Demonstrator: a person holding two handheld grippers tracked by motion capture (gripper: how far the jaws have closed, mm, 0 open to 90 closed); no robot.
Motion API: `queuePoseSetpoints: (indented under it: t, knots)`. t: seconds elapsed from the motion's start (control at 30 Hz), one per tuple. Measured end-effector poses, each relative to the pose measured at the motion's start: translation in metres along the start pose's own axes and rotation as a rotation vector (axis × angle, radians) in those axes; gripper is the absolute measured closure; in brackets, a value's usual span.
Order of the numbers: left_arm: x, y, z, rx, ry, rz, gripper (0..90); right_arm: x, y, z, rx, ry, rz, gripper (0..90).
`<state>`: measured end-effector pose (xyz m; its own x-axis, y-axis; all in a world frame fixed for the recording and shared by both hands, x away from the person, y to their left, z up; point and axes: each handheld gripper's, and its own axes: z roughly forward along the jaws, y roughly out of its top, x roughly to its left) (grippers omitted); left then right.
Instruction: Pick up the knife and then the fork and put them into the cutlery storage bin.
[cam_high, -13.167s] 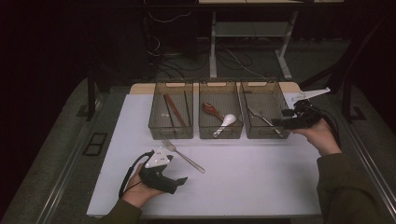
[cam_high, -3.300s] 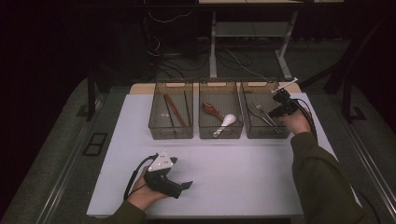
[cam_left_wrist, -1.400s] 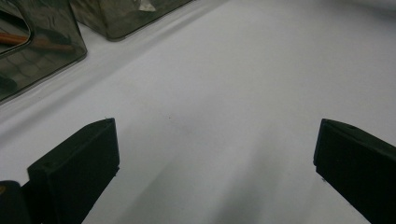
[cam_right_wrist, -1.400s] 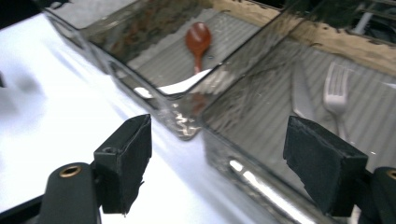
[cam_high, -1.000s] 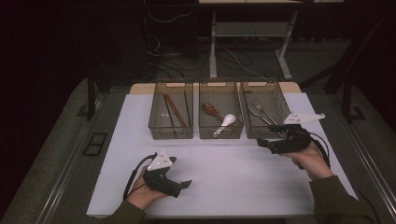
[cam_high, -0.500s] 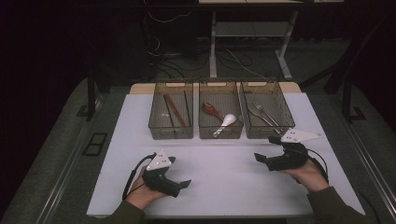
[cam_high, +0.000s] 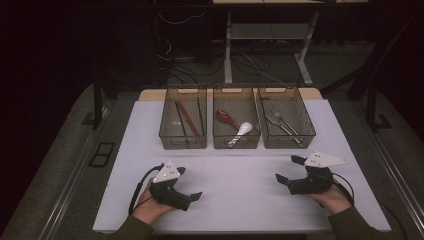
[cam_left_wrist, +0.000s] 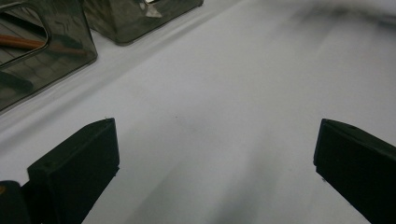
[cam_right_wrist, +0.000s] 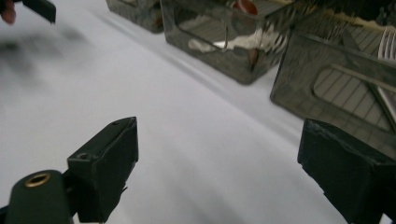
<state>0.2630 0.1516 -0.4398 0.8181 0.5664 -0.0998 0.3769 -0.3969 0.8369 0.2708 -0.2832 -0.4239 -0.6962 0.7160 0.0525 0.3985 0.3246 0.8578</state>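
Note:
Three smoky clear bins stand in a row at the back of the white table mat (cam_high: 240, 175). The left bin (cam_high: 183, 141) holds chopsticks (cam_high: 186, 117). In the middle bin (cam_high: 236, 143) lie a brown spoon (cam_high: 225, 116) and a white spoon (cam_high: 244, 130). The right bin (cam_high: 289, 142) holds forks (cam_high: 280, 120). My left gripper (cam_high: 191, 183) (cam_left_wrist: 215, 154) rests open and empty at the near left. Held low at the near right, my right gripper (cam_high: 286, 168) (cam_right_wrist: 217, 154) is open; its jaws have just been opening, with nothing between them.
A wooden strip (cam_high: 150, 95) edges the table behind the bins. Dark floor with cables (cam_high: 250, 60) and desk legs lies beyond. In the right gripper view the middle bin (cam_right_wrist: 219, 42) and right bin (cam_right_wrist: 327, 79) stand close ahead, and the left gripper (cam_right_wrist: 39, 9) shows far off.
The fork that lay on the mat is gone from it. My right hand came back from over the right bin, down to the near right. The left hand kept still.

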Motion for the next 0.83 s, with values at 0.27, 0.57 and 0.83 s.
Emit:
queuePoseSetpoints:
  t: [0.27, 0.57, 0.83]
  knots:
    - [0.0, 0.0, -0.003, -0.002, 0.005, 0.002, 0.0, -0.002, -0.02, -0.008, 0.026, 0.003, 0.024, 11.7]
    - [0.0, 0.0, -0.002, 0.002, 0.001, 0.005, 0.0, 0.0, -0.028, -0.005, 0.042, 0.009, 0.031, 11.8]
    - [0.0, 0.0, -0.001, -0.001, 0.001, 0.008, 0.0, -0.001, -0.028, -0.006, 0.037, 0.01, 0.045, 11.7]
